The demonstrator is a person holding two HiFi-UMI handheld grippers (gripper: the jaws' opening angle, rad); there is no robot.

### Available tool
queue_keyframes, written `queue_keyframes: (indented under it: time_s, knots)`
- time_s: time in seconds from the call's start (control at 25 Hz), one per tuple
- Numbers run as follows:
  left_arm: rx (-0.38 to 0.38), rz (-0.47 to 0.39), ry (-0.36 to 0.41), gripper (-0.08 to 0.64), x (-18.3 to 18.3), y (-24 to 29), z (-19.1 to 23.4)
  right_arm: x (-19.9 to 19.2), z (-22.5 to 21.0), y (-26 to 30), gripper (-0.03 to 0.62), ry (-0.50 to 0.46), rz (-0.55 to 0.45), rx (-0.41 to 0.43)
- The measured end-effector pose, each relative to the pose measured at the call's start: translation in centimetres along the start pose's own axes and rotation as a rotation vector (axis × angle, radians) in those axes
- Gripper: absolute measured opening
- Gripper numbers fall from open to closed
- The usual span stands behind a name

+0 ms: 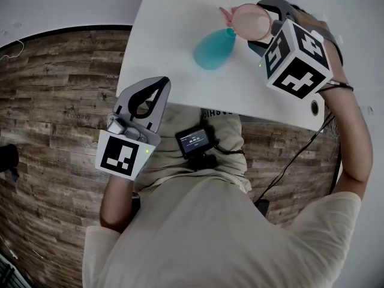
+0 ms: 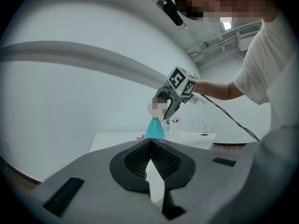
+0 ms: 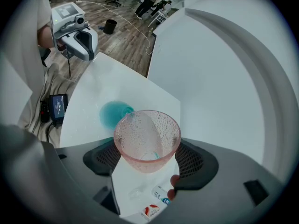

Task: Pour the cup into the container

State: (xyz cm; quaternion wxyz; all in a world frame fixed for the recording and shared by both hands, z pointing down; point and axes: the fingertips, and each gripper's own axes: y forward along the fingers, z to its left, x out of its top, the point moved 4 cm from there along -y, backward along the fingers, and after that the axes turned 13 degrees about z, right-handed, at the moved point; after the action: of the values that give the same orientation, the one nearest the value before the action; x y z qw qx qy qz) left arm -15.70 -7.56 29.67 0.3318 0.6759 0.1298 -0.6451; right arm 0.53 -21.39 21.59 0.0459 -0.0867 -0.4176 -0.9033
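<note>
Over the far part of the white worktop (image 1: 174,29), the right gripper (image 3: 148,164) carries a translucent pink cup (image 1: 252,21) just above the neck of a teal, bottle-shaped container (image 1: 215,50). Its jaws are clamped on the cup's lower body from both sides. This leaves the rim free, so a turn of the wrist can tip the cup without the pads blocking the flow.

From the right gripper view the cup's mouth faces up toward the camera, so it reads as close to upright rather than tipped. Droplets cling to the inner wall. No pool of liquid can be made out inside, and teal shows through the base. Whether the pour lies ahead or is finished cannot be told from this.

The container stands upright on the worktop, near the middle and clear of the edges. Its neck is narrow, so the cup probably has to sit closely over it.

The left gripper (image 2: 149,146) hangs at the near edge of the worktop, well apart from the container. Its jaws are together at the tips with nothing between them. It seems parked out of the way, since nothing steadies the container. A careless knock from the cup's rim could topple it.

Beyond the container, a small bottle (image 3: 160,194) and a small box (image 3: 149,212) sit on the worktop.
</note>
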Motion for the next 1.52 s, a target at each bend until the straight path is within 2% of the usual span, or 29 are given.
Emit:
queue_keyframes:
  time_s: [1.52]
  knots:
    - [0.004, 0.004, -0.005, 0.011, -0.34, -0.26, 0.22, -0.13, -0.74, 0.20, 0.370, -0.051, 0.054, -0.111]
